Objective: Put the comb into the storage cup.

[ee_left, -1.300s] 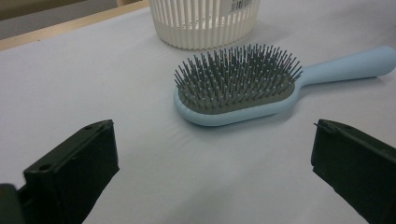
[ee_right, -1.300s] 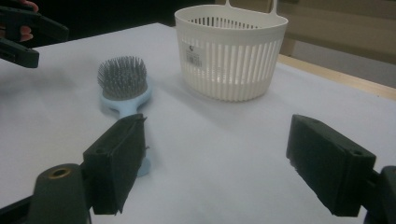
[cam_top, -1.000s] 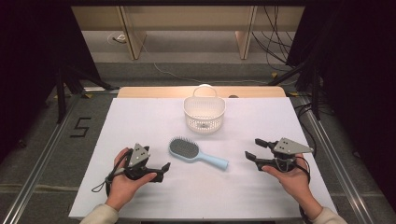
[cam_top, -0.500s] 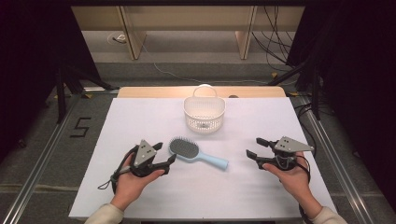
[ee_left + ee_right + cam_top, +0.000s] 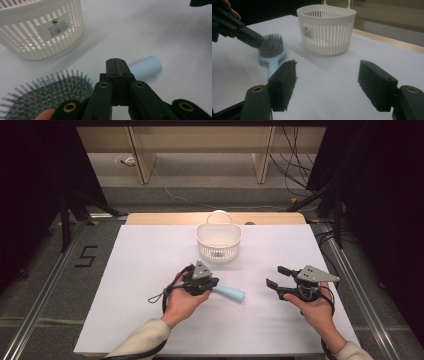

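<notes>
In the high view, the head of the hairbrush (image 5: 230,293) was hidden under the left claw (image 5: 214,283) and the left hand (image 5: 181,303); only its pale blue handle stuck out toward the lower right, lying flat on the white tabletop (image 5: 140,270) at frame centre. The left gripper view showed that claw (image 5: 116,65) clenched, its jaws having just been closing until the pads met with nothing between them. They sat above the handle where it joins the head. Whether they touched the brush could not be made out. The bristled head (image 5: 50,95) was cut off at the lower left there, and a blurred fingertip (image 5: 45,115) intruded at the bottom edge. The white slatted basket (image 5: 218,242) stood just above the brush in the high view, near but apart from it, and was cropped at the upper left of the left gripper view (image 5: 40,32). The right claw (image 5: 276,276), held by the right hand (image 5: 312,307) at the lower right, stood released, jaws wide apart and empty (image 5: 328,72). Bare tabletop lay open between it and the brush (image 5: 272,50) and the basket (image 5: 327,32). Open sheet also stretched across the left half of the frame, and the right hand sat close to the sheet's right edge.
</notes>
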Motion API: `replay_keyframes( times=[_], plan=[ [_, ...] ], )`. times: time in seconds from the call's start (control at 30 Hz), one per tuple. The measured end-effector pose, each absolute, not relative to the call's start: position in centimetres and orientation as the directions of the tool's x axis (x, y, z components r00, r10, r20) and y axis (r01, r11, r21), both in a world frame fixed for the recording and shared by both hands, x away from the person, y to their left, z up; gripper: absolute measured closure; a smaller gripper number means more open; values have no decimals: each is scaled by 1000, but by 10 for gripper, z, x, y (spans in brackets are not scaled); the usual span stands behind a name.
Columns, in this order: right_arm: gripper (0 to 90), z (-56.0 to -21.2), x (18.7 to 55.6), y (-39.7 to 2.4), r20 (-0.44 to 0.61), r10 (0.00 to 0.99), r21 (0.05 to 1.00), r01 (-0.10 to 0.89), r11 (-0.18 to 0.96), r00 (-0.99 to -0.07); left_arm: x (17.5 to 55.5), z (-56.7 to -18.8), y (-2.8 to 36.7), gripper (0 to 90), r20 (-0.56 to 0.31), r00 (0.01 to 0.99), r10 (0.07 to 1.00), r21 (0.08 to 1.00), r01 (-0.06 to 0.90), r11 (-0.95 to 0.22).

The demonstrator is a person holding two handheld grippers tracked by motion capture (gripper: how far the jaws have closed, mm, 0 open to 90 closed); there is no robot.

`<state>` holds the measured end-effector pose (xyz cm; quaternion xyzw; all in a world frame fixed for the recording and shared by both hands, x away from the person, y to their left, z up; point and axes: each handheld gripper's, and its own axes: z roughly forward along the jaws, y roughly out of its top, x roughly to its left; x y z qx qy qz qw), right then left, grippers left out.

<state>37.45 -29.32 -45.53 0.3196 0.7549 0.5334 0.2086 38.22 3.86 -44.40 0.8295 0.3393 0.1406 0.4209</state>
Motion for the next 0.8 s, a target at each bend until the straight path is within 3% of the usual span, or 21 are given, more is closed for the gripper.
replay_keyframes(
  times=[0.33, 0.8],
  plan=[
    [277, -454, 373, -296, 29, 716, 943, 257, 213, -698, 399, -454, -1, 899, -52, 742, 669, 754, 468, -461],
    [271, -453, 373, -297, 40, 718, 942, 266, 205, -695, 411, -466, -25, 899, -95, 721, 686, 702, 538, -467]
  ],
)
